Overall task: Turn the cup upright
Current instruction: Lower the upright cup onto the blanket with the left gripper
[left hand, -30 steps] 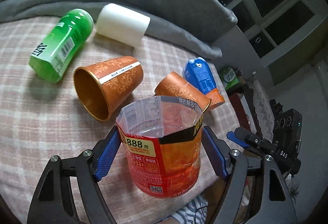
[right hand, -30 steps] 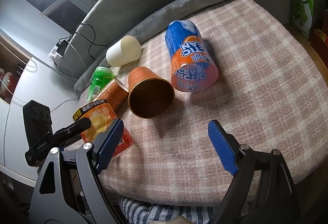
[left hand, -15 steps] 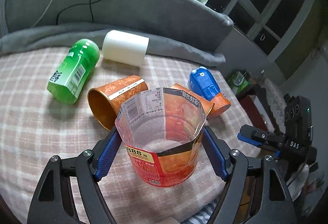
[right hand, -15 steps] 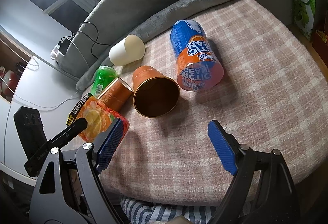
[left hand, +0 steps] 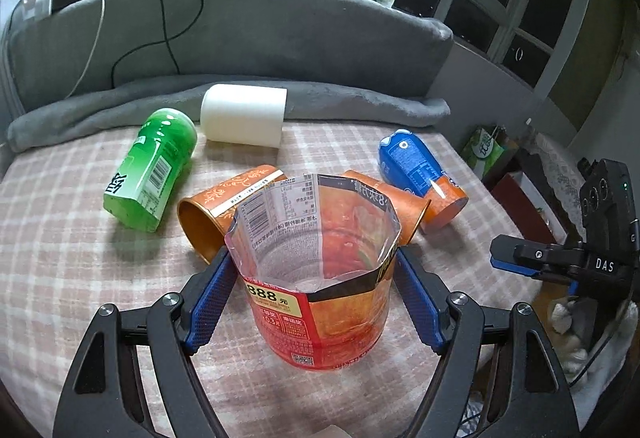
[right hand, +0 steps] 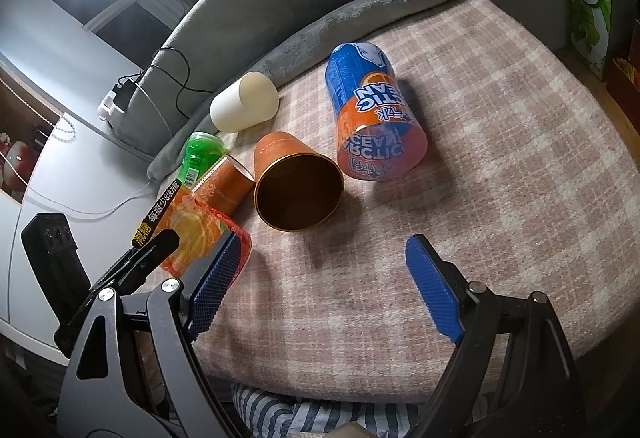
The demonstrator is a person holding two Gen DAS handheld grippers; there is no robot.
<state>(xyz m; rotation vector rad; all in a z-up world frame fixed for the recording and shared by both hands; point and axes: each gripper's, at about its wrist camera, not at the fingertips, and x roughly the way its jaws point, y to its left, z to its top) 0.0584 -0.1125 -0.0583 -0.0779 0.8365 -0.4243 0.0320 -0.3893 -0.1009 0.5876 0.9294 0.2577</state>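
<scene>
My left gripper [left hand: 312, 302] is shut on an orange clear-plastic cup [left hand: 320, 278], mouth up, base on or just above the checked cloth; the cup also shows in the right wrist view [right hand: 188, 234]. My right gripper [right hand: 320, 286] is open and empty, low over the cloth in front of a copper cup [right hand: 298, 185] lying on its side, mouth toward me. A second copper cup [left hand: 224, 205] lies on its side behind the held cup. The right gripper shows at the right edge of the left wrist view [left hand: 560, 262].
On the checked cloth [right hand: 500, 197] lie a blue-and-orange cup [right hand: 372, 113], a white cup [left hand: 244, 115] and a green cup [left hand: 152, 167], all on their sides. A grey cushion [left hand: 240, 33] rises behind. The surface drops off at the right and the near edge.
My left gripper has swung level with the orange cup in it, so the cup now stands mouth up, lower toward the cloth. The right gripper has hardly moved.
</scene>
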